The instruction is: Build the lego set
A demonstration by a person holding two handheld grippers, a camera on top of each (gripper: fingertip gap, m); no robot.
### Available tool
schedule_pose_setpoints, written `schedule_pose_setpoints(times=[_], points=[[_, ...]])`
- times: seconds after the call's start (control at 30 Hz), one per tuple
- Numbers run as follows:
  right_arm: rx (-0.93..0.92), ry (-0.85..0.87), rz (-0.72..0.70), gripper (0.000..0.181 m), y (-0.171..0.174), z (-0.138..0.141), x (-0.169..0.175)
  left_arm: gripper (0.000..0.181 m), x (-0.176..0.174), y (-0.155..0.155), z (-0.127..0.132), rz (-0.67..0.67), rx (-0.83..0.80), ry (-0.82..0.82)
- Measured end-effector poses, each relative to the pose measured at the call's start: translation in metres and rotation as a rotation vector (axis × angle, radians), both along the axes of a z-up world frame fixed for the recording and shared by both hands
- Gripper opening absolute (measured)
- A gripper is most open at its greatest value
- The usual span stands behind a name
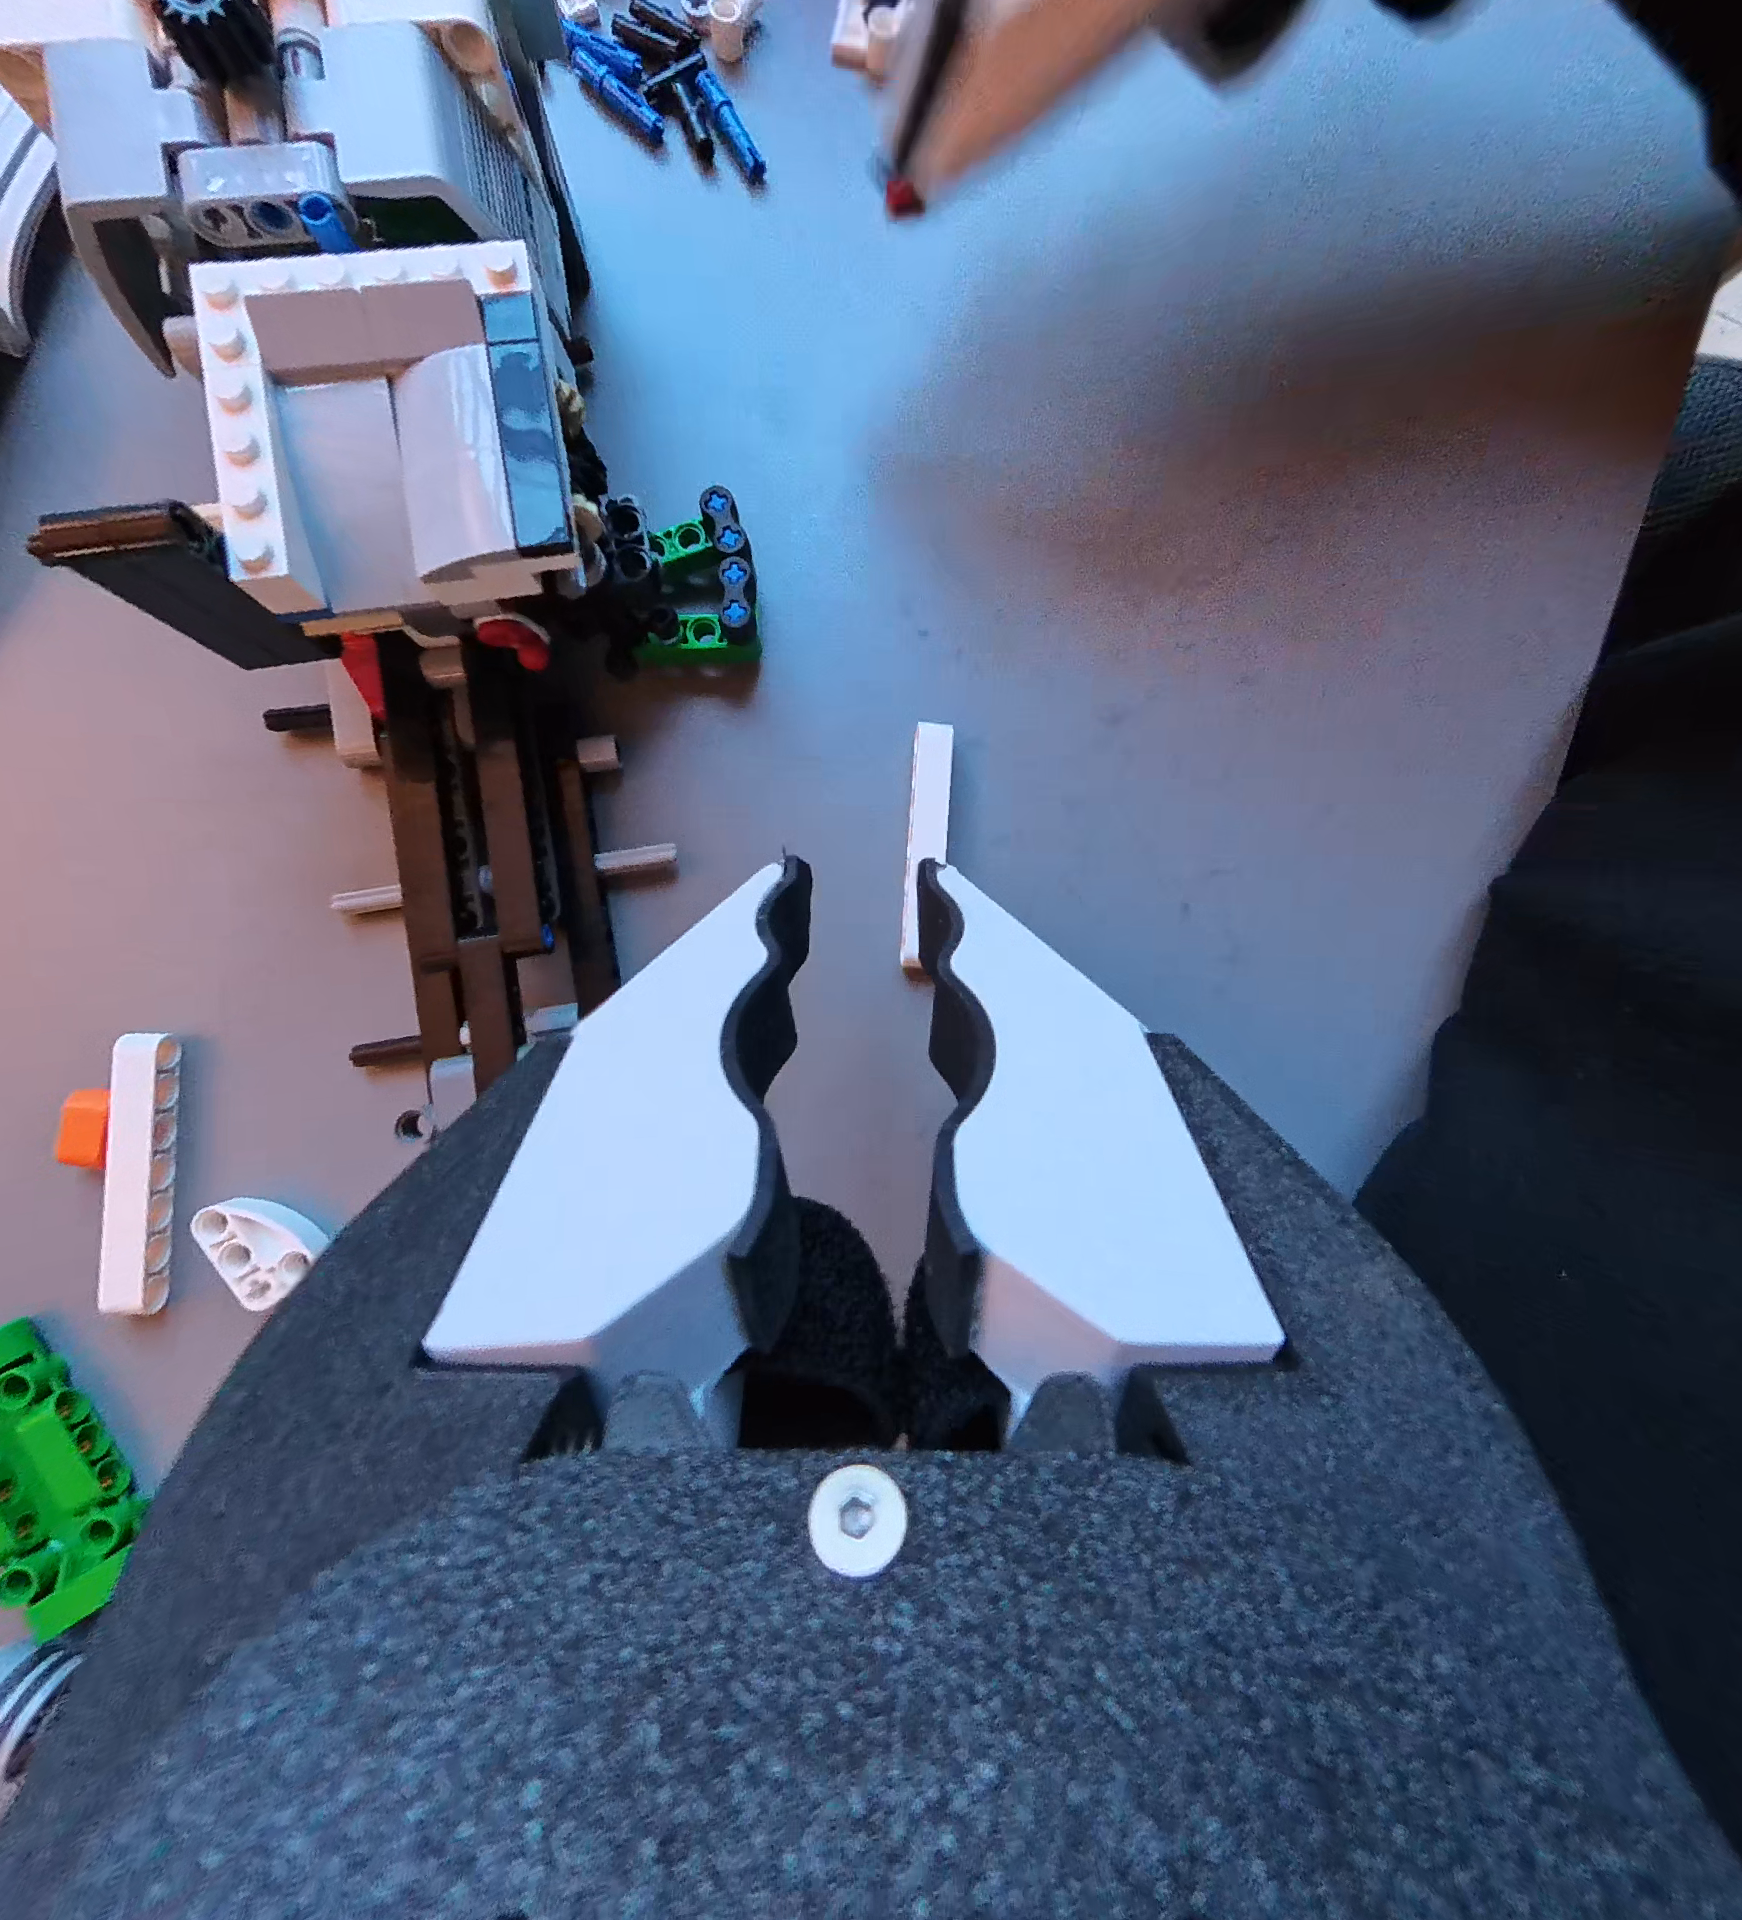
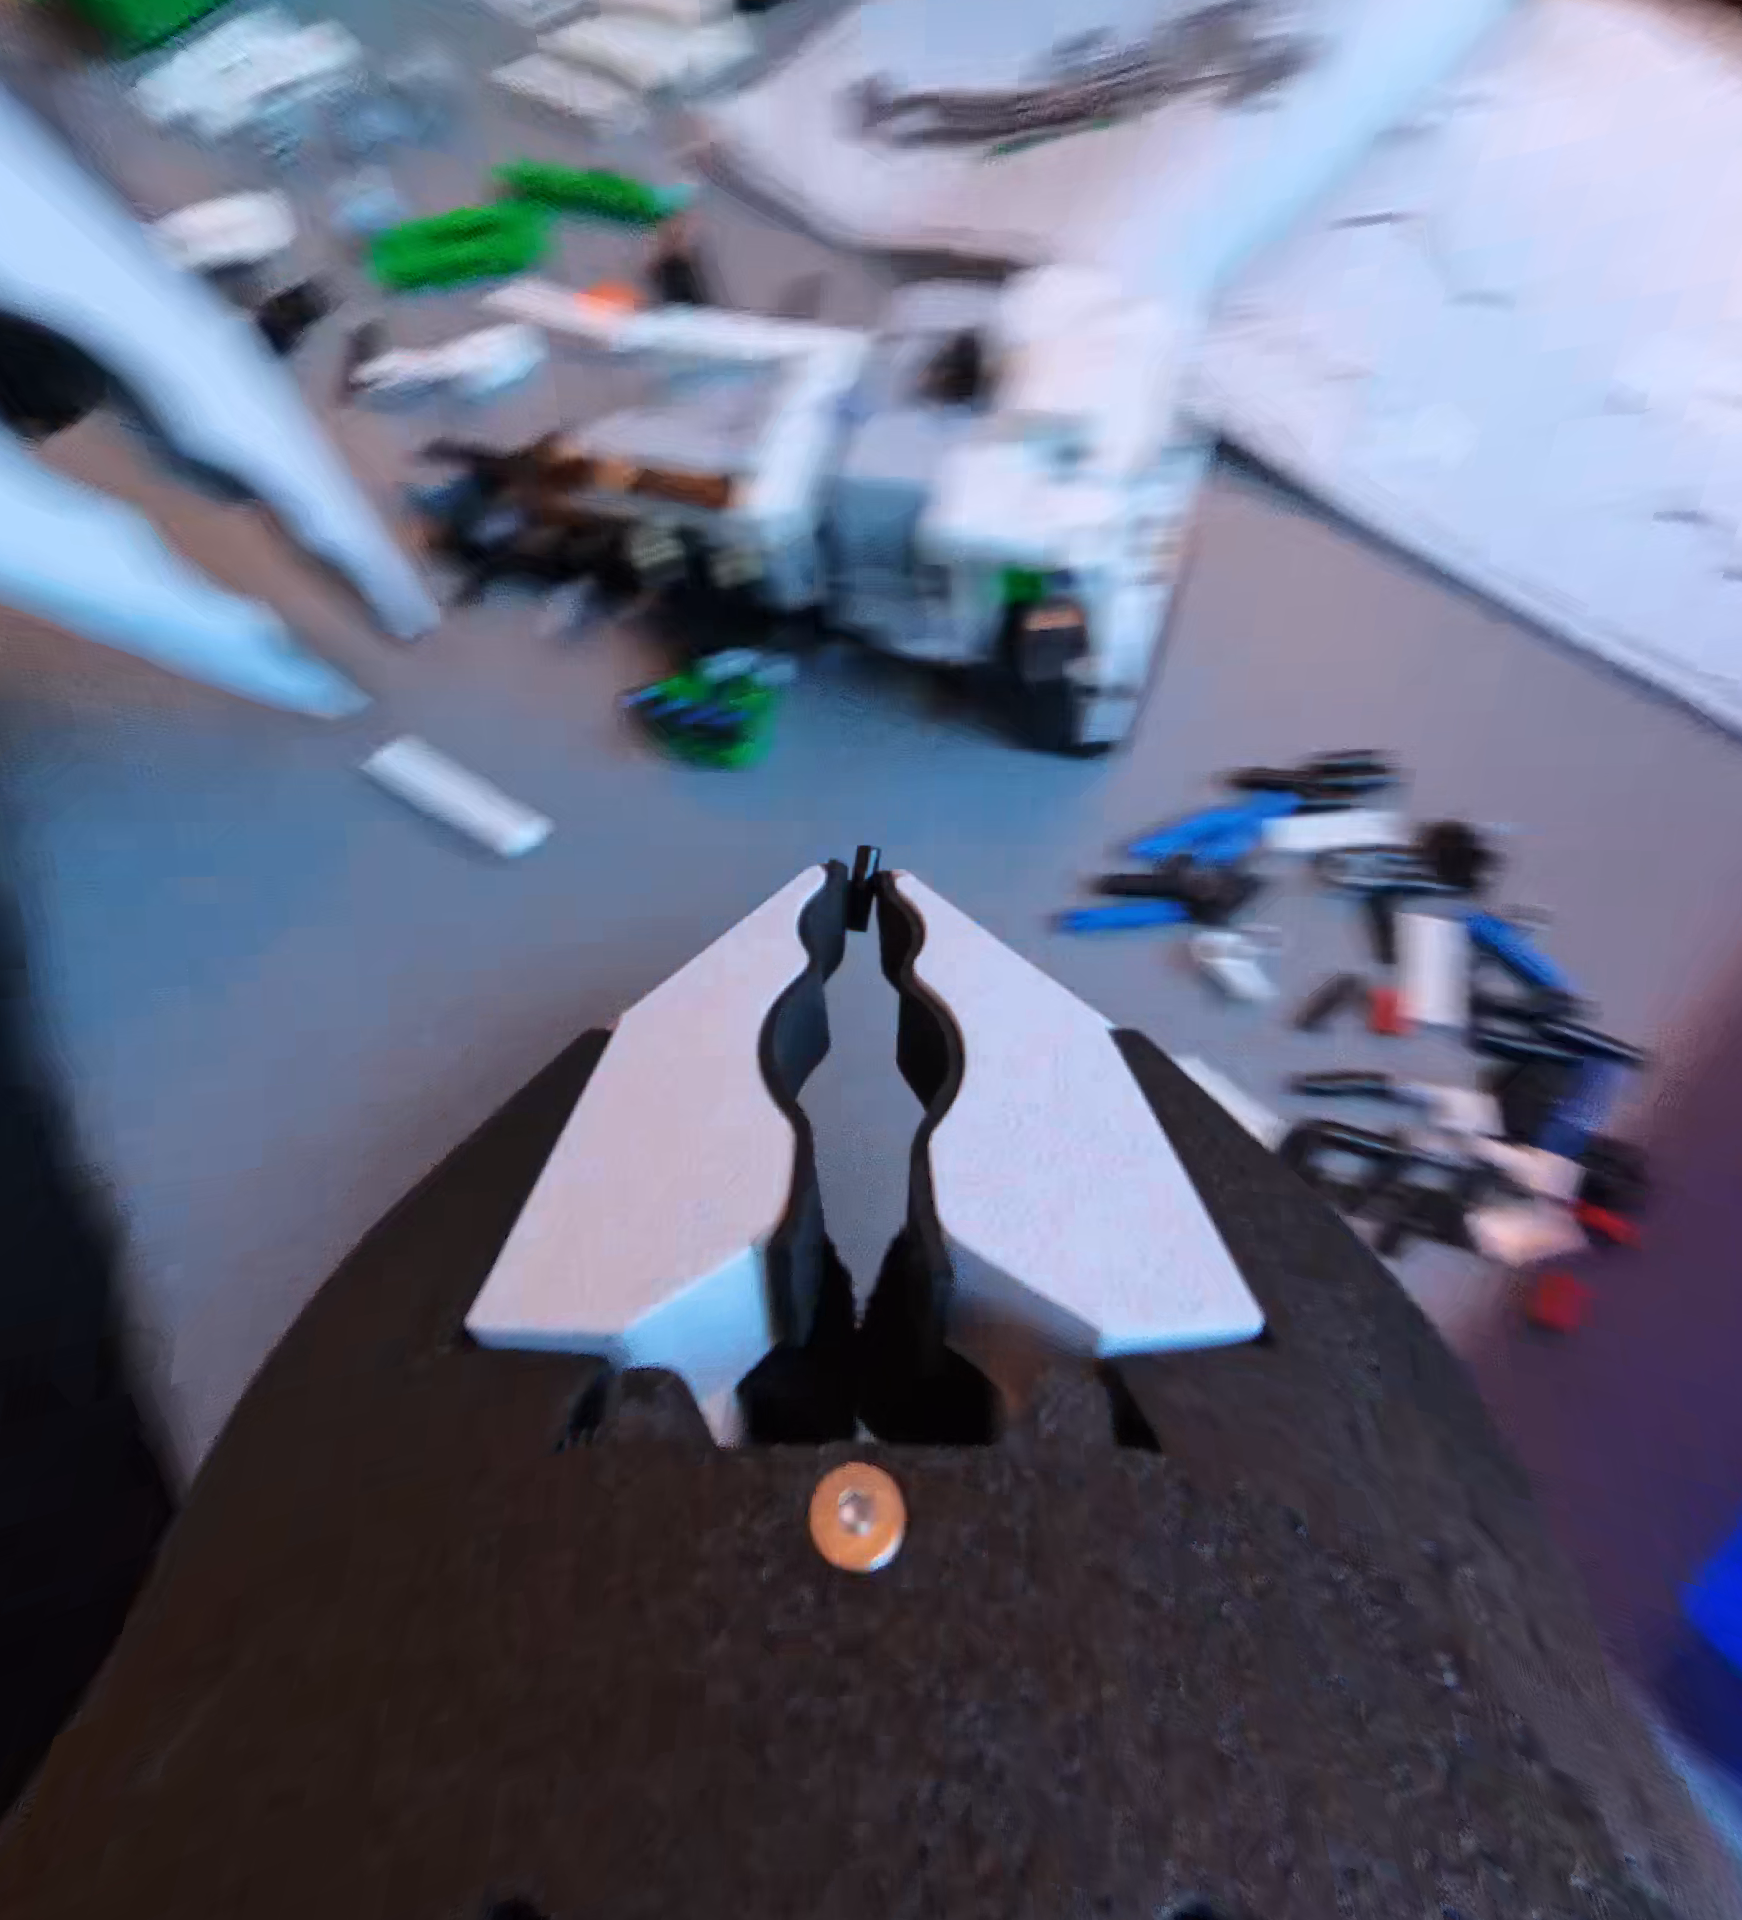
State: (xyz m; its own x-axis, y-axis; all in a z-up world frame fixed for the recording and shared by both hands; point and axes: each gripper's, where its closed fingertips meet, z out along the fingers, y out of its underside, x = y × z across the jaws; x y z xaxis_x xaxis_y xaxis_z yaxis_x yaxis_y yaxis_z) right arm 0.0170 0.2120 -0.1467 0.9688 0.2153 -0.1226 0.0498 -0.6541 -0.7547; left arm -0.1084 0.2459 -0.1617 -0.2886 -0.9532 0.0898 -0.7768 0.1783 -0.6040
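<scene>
Lying along the far left of the left wrist view are loose parts: a green studded block (image 1: 15, 1475), an orange piece (image 1: 82, 1127), a long white beam with a row of holes (image 1: 140, 1174) and a small curved white piece (image 1: 254, 1247). Next to the right stands the half-built truck (image 1: 379, 416), white and grey, smooth sloped tiles on its cab and studs along one edge, with a dark brown and black frame (image 1: 493, 883) trailing toward the camera and a green-and-black bit (image 1: 706, 582) at its side. Beyond it a scatter of blue and black pins (image 1: 669, 83) sits near the far edge of the grey table (image 1: 1210, 520), matte and faintly scuffed.

The left gripper (image 1: 862, 883) hovers low over the table, its white wedge fingers with wavy black pads standing apart with bare table between them, holding nothing. A flat white tile (image 1: 929, 842) lies just beside its right fingertip; whether they touch I cannot tell. Right of that the tabletop is wide and bare up to its edge, where dark fabric begins.

The right wrist view is heavily blurred. The right gripper (image 2: 862, 888) is nearly closed, pinching a small black pin (image 2: 862, 883) at its very tips, up off the table. To its right lies a jumble of blue, black and white pieces (image 2: 1418, 987)
</scene>
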Motion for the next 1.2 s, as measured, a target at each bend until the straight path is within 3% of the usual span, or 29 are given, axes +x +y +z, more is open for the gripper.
schedule_pose_setpoints(times=[0.03, 0.2, 0.4, 0.47, 0.53, 0.6, 0.7, 0.8, 1.0, 1.2], points=[[-0.015, 0.0, 0.079, 0.004, -0.008, -0.004, -0.021, 0.019, 0.0, 0.0, 0.0, 0.0, -0.004, -0.001], [-0.117, -0.038, 0.098, 0.004, -0.022, -0.034, -0.043, 0.019, 0.0, -0.006, 0.0, -0.021, 0.005, -0.002], [-0.103, -0.08, 0.067, 0.005, -0.023, -0.041, -0.035, 0.019, -0.003, -0.01, 0.001, -0.032, 0.012, 0.001], [-0.064, -0.059, 0.04, 0.013, -0.021, -0.035, -0.029, 0.019, -0.004, -0.01, 0.0, -0.029, 0.015, 0.007], [0.022, -0.056, -0.066, 0.015, -0.013, -0.02, -0.007, 0.019, -0.004, -0.009, 0.0, -0.025, 0.016, 0.011], [0.074, -0.077, -0.307, 0.013, -0.007, -0.009, 0.042, 0.019, -0.004, -0.009, 0.001, -0.024, 0.014, 0.007], [0.075, -0.038, -0.523, 0.013, -0.006, -0.011, 0.087, 0.019, -0.003, -0.008, 0.001, -0.026, 0.018, 0.006], [0.006, -0.125, -0.573, 0.012, -0.005, -0.027, 0.106, 0.019, -0.003, -0.007, 0.0, -0.028, 0.026, 0.011], [-0.058, -0.147, -0.546, 0.009, 0.001, -0.041, 0.106, 0.019, -0.004, -0.003, 0.003, -0.006, 0.007, -0.004], [-0.038, -0.157, -0.514, 0.005, 0.0, -0.035, 0.103, 0.019, -0.003, -0.001, 0.004, 0.006, 0.003, -0.01]])
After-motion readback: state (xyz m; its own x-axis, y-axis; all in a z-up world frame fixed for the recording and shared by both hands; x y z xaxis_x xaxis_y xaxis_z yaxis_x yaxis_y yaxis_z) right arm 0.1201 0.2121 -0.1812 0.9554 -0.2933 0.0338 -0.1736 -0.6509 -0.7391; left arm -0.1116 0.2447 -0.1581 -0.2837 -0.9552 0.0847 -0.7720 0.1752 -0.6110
